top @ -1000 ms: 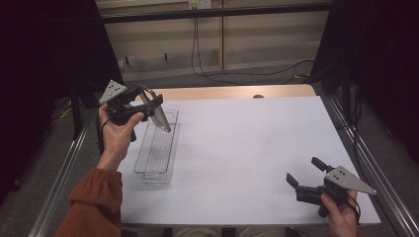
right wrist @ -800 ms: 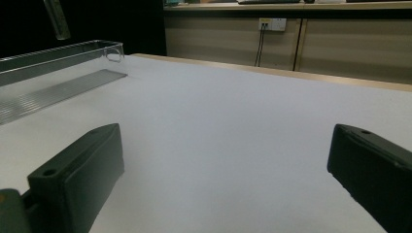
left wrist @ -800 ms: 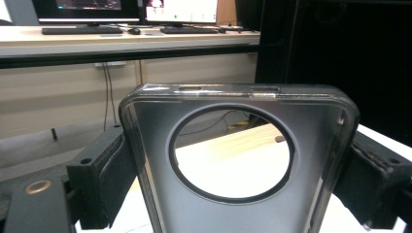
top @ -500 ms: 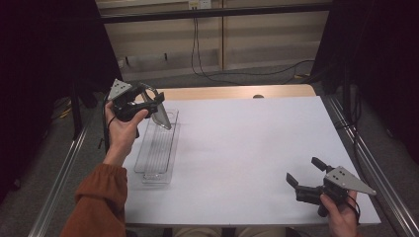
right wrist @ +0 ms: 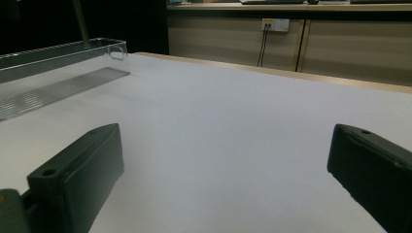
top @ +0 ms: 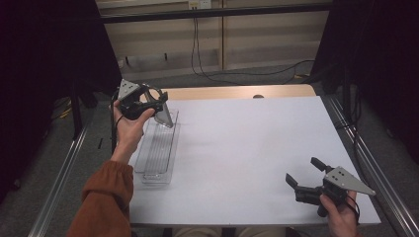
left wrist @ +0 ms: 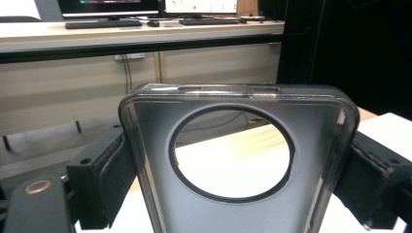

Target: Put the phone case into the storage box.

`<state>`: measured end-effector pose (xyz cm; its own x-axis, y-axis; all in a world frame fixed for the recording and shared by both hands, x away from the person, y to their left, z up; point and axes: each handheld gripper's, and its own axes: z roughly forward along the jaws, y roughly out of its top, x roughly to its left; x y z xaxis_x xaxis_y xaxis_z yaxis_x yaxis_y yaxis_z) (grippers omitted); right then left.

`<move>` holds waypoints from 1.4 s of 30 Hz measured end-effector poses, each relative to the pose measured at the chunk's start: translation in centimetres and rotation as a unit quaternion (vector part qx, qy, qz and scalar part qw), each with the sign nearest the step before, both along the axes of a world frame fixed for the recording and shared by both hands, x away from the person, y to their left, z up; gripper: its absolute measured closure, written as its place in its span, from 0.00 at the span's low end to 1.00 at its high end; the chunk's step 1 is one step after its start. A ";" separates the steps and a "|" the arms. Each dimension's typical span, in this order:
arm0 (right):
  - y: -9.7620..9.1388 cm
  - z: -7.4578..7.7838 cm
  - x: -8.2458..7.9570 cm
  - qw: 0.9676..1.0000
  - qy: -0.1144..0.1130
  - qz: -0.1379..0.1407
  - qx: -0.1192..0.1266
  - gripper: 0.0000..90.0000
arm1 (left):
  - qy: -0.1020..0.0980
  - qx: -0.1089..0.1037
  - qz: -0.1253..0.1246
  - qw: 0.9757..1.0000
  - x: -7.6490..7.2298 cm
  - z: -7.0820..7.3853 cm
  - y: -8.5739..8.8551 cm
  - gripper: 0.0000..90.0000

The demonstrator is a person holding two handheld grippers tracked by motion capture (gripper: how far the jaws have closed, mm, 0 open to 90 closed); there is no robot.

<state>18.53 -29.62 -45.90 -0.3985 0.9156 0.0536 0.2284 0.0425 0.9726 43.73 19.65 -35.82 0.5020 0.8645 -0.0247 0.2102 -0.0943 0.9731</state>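
Above the bench's far left corner, the left gripper (top: pixel 157 105) clamped a clear phone case (left wrist: pixel 238 160) over the clear tray (top: pixel 158 153), while the right gripper (top: pixel 305 178) gaped empty.

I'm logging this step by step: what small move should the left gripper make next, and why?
Probably carry it rightward and lower it toward the bare table. The left gripper is shut on the phone case, held above the far end of the clear tray; the right gripper waits open.

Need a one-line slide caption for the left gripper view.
Left gripper clamps a translucent phone case by its sides, round camera cutout facing the lens.
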 end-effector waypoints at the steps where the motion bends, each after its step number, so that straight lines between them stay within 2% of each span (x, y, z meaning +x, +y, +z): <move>1: 0.0 0.0 0.0 1.000 0.002 0.001 -0.001 0.00 | 0.001 0.000 0.007 1.000 0.1 -0.1 -0.1 0.14; 6: 0.0 0.0 0.0 1.000 0.000 0.004 0.000 0.00 | 0.009 -0.002 0.012 1.000 0.7 -0.8 0.1 0.14; 8: -0.1 0.0 0.0 1.000 0.001 0.004 0.000 0.00 | 0.009 0.006 0.016 1.000 0.8 -0.9 0.0 0.13; 10: -0.1 0.0 0.0 1.000 0.002 0.004 0.000 0.00 | 0.010 0.001 0.013 1.000 1.1 -1.1 -0.1 0.13; 13: 0.0 0.0 0.0 1.000 0.002 0.002 0.003 0.00 | 0.010 0.002 0.021 1.000 1.3 -1.4 -0.2 0.13; 17: 0.0 -0.1 0.0 1.000 0.003 0.004 0.001 0.00 | 0.012 0.003 0.019 1.000 1.7 -1.8 -0.3 0.13; 18: 0.0 -0.1 0.0 1.000 0.003 0.006 0.000 0.00 | 0.005 0.008 0.013 1.000 1.7 -1.9 -0.4 0.13; 20: 0.0 -0.1 0.0 1.000 0.003 0.008 -0.001 0.00 | 0.001 0.025 0.019 0.999 1.7 -2.0 -0.5 0.13; 22: -0.1 -0.1 0.0 1.000 0.003 0.007 -0.001 0.00 | 0.005 0.011 0.020 1.000 1.9 -2.2 -0.6 0.13; 25: 0.0 -0.1 0.0 1.000 0.003 0.006 0.000 0.00 | 0.006 0.017 0.024 1.000 2.2 -2.5 -0.4 0.13; 26: 0.0 -0.1 0.0 1.000 0.003 0.007 0.001 0.00 | 0.008 0.013 0.024 1.000 2.4 -2.6 -0.4 0.13; 33: 0.0 -0.2 0.1 1.000 0.004 0.007 -0.005 0.00 | 0.018 0.030 0.031 0.999 3.0 -3.4 -0.3 0.13; 35: 0.0 -0.2 0.0 1.000 0.006 0.006 -0.002 0.00 | 0.016 0.023 0.027 0.999 3.2 -3.6 -0.3 0.13; 36: 0.0 -0.2 0.0 1.000 0.007 0.009 -0.004 0.00 | 0.018 0.030 0.031 0.999 3.3 -3.7 -0.3 0.13; 41: 0.0 -0.2 0.0 1.000 0.005 0.009 -0.004 0.00 | 0.017 0.020 0.029 0.999 3.7 -4.2 -0.8 0.13; 42: 0.0 -0.2 0.0 1.000 0.006 0.010 -0.003 0.00 | 0.017 0.026 0.028 0.999 3.8 -4.4 -0.9 0.13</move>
<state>18.56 -29.62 -46.13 -0.4160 0.9078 0.0523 0.2394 0.0538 0.9694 47.49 18.78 -40.18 0.4524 0.8918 0.0049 0.2487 -0.1315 0.9596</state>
